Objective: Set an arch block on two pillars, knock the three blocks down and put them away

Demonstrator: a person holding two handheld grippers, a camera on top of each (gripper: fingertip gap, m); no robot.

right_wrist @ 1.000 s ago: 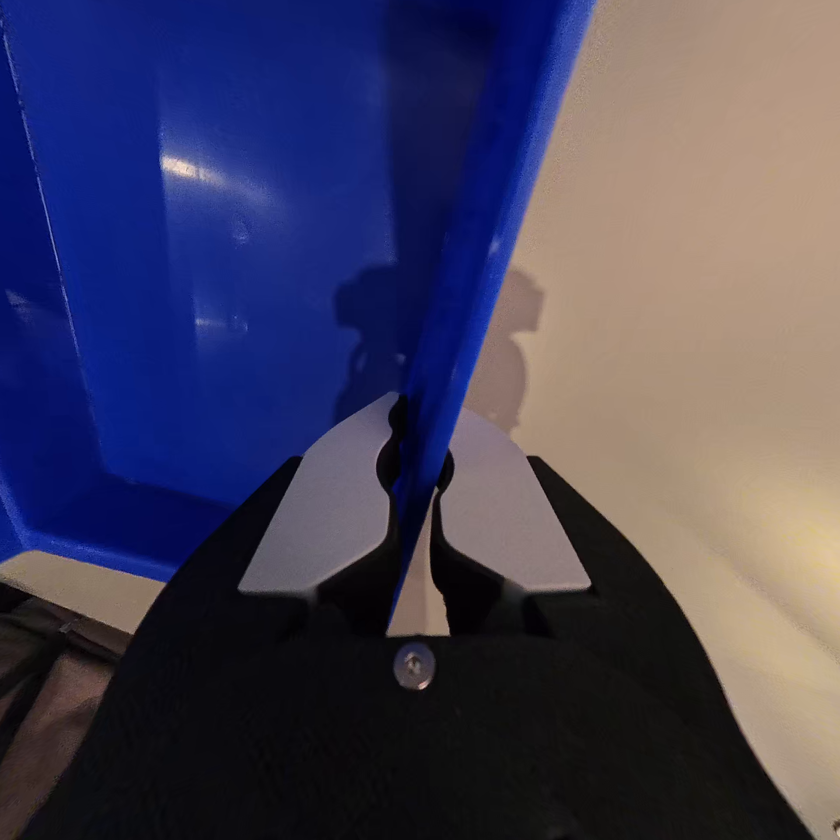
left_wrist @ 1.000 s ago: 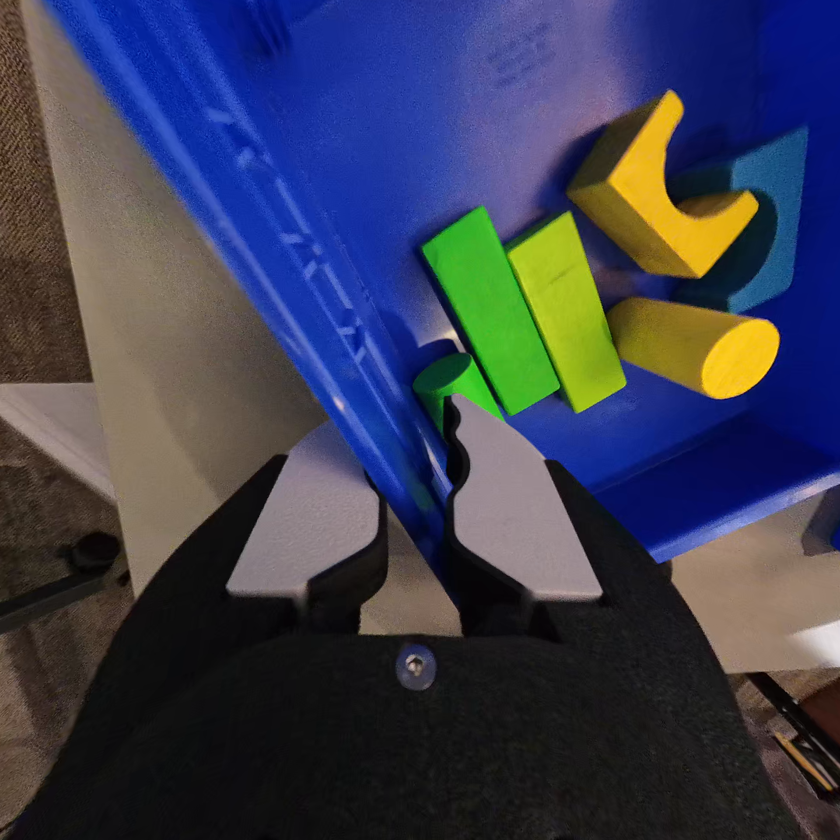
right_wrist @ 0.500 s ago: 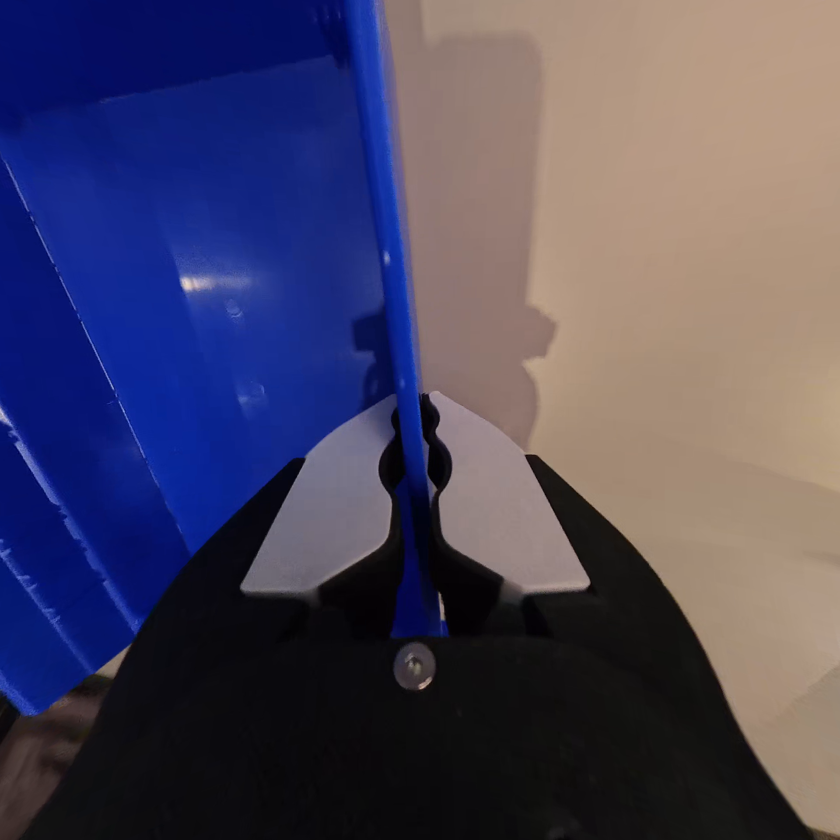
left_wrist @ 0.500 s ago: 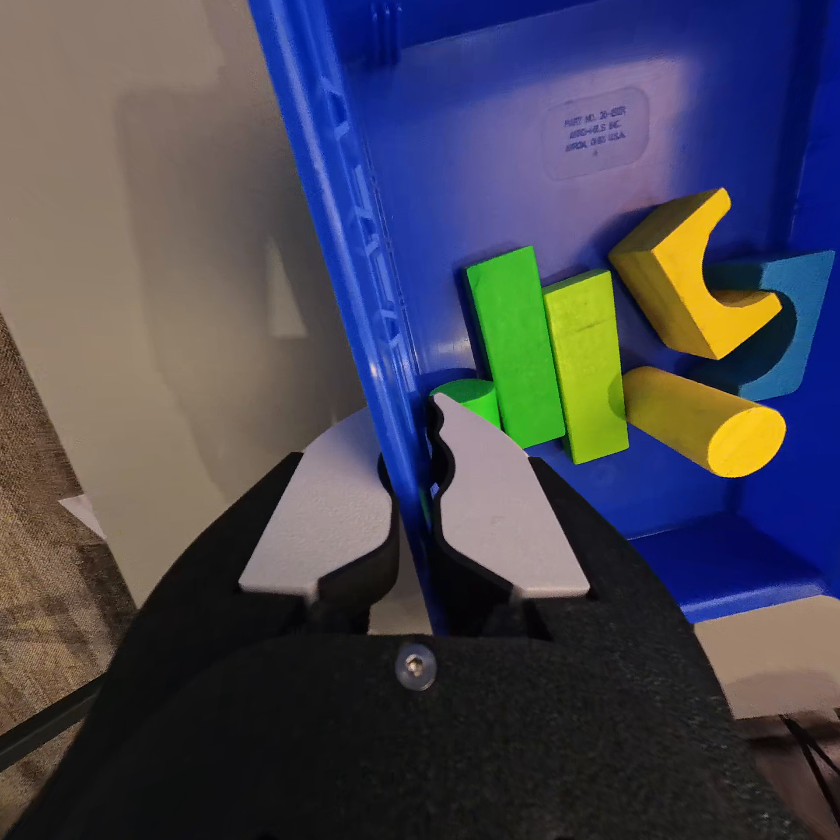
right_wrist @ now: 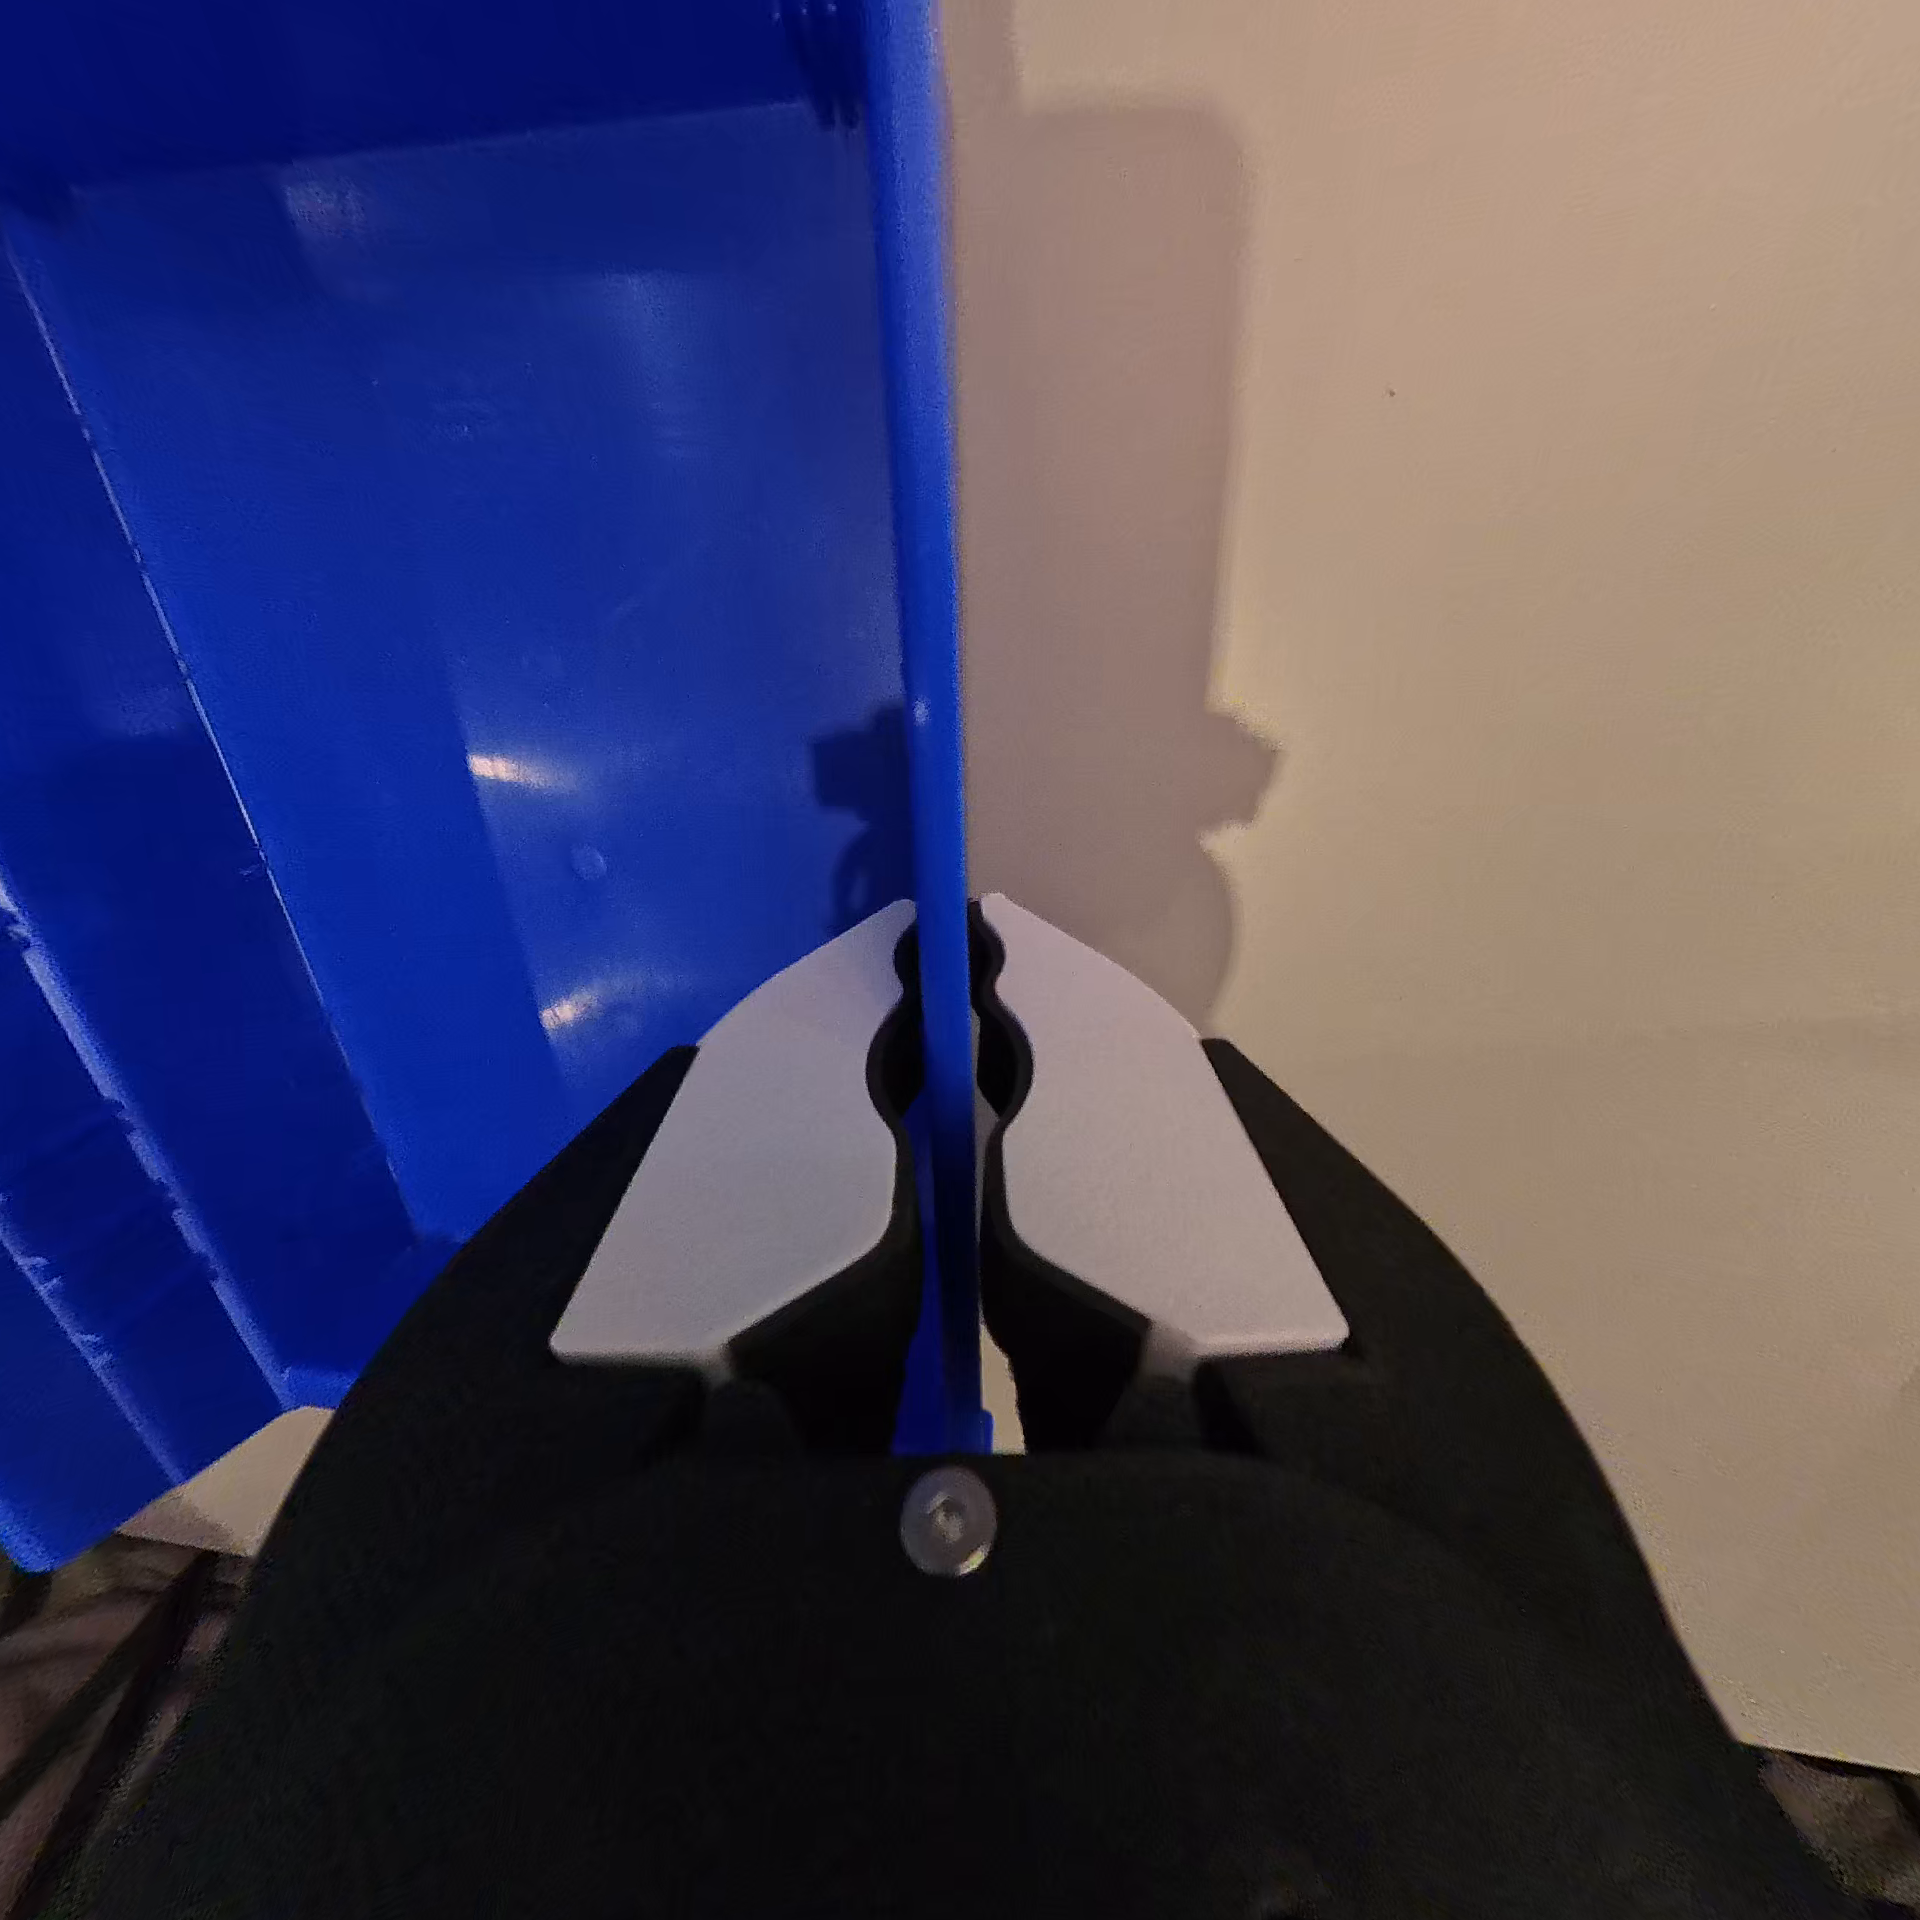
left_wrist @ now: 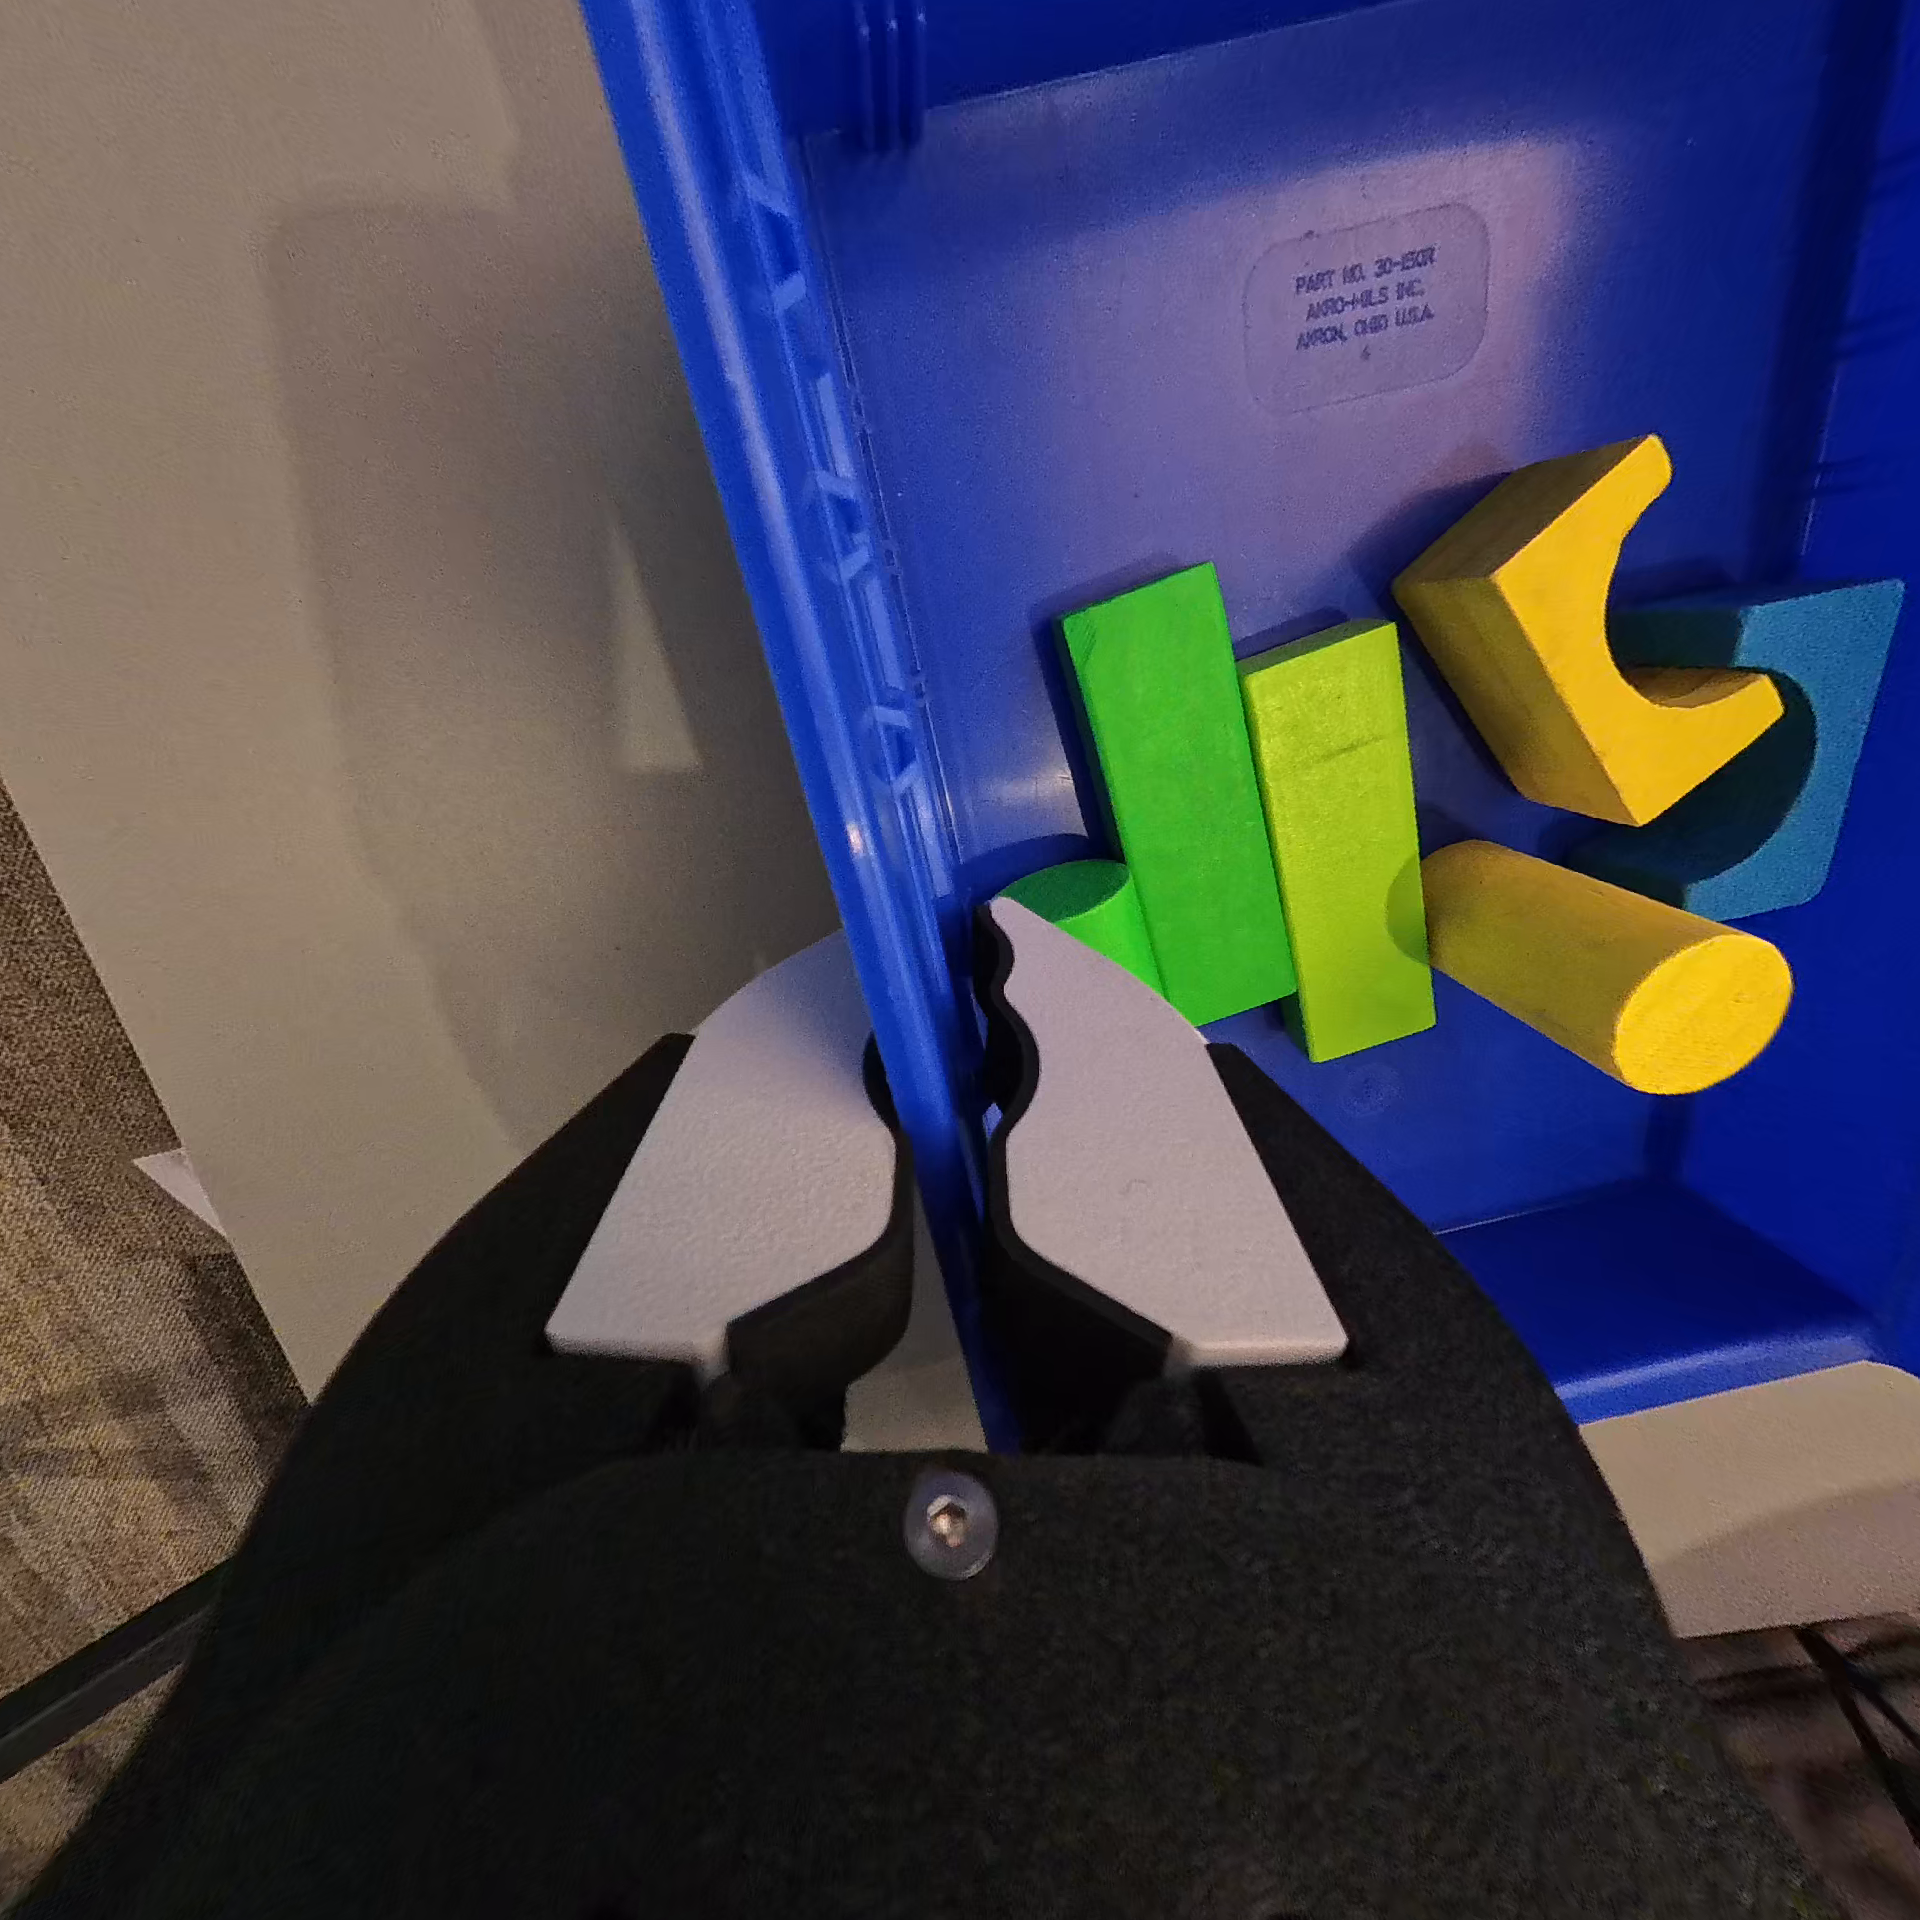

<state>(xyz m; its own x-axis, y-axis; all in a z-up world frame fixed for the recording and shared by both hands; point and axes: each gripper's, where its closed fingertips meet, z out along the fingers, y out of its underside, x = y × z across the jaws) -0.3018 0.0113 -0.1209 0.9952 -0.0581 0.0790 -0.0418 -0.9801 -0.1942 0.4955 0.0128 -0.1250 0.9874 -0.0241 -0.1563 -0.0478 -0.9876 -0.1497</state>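
Observation:
A blue plastic bin (left_wrist: 1091,416) sits on a white table. My left gripper (left_wrist: 930,940) is shut on the bin's left wall. My right gripper (right_wrist: 945,914) is shut on the bin's right wall (right_wrist: 920,520). In the left wrist view several blocks lie on the bin floor: a yellow arch block (left_wrist: 1548,665), a blue arch block (left_wrist: 1787,748) behind it, a yellow cylinder (left_wrist: 1590,966), a dark green bar (left_wrist: 1174,790), a light green bar (left_wrist: 1340,831) and a green cylinder (left_wrist: 1081,914) partly hidden by my finger. The right wrist view shows only bare bin floor.
The white table (left_wrist: 364,520) extends left of the bin, and also right of it in the right wrist view (right_wrist: 1507,623). Carpet (left_wrist: 94,1299) lies beyond the table's left edge. Cables (left_wrist: 1860,1725) show below the near edge. About 80 cm separates my left fingertips from my right.
The bin has turned from slanted to nearly upright in both views as both grippers moved with it. The blocks have kept their places inside. Both grips are unchanged.

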